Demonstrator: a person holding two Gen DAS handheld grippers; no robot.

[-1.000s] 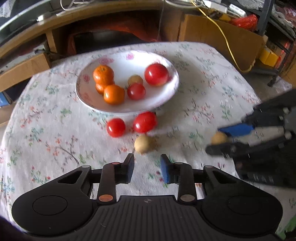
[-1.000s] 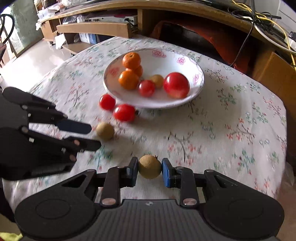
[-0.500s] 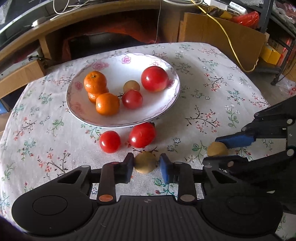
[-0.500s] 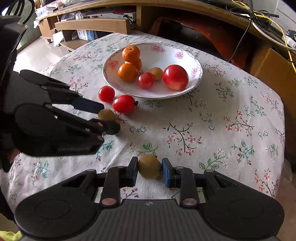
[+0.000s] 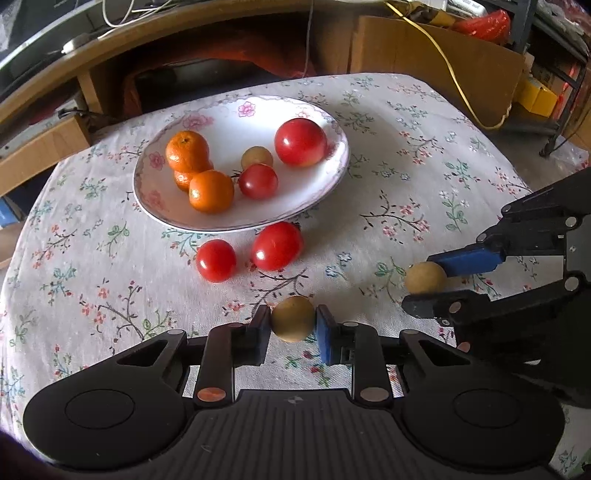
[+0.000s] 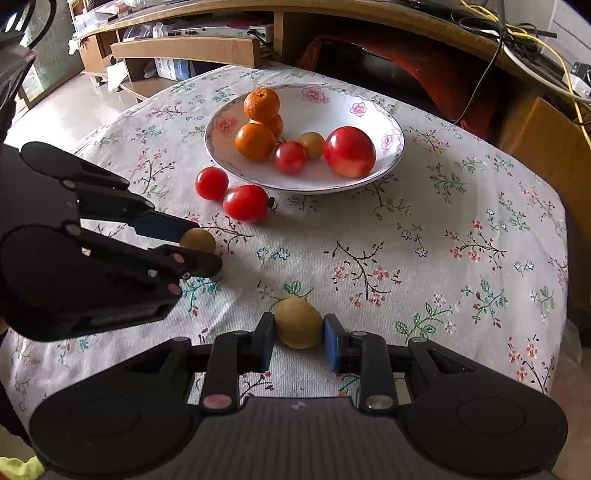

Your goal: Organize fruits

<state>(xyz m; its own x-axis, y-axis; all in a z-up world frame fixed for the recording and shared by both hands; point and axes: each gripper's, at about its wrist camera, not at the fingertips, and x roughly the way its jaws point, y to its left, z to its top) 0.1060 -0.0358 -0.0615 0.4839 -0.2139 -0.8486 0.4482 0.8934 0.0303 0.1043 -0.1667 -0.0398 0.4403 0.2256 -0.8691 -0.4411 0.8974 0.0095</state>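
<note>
A white flowered bowl holds oranges, a big red apple, a small tomato and a tan fruit. Two red tomatoes lie on the cloth in front of it. My left gripper is shut on a tan round fruit, low over the cloth. My right gripper is shut on another tan fruit; it also shows in the left wrist view. The left gripper appears in the right wrist view with its fruit.
The table wears a floral cloth. Wooden shelves, cables and a cardboard panel stand behind it. The table edge drops off at the right.
My left gripper moved forward to the tan fruit on the cloth and shut on it. My right gripper kept its fruit and lowered slightly.
</note>
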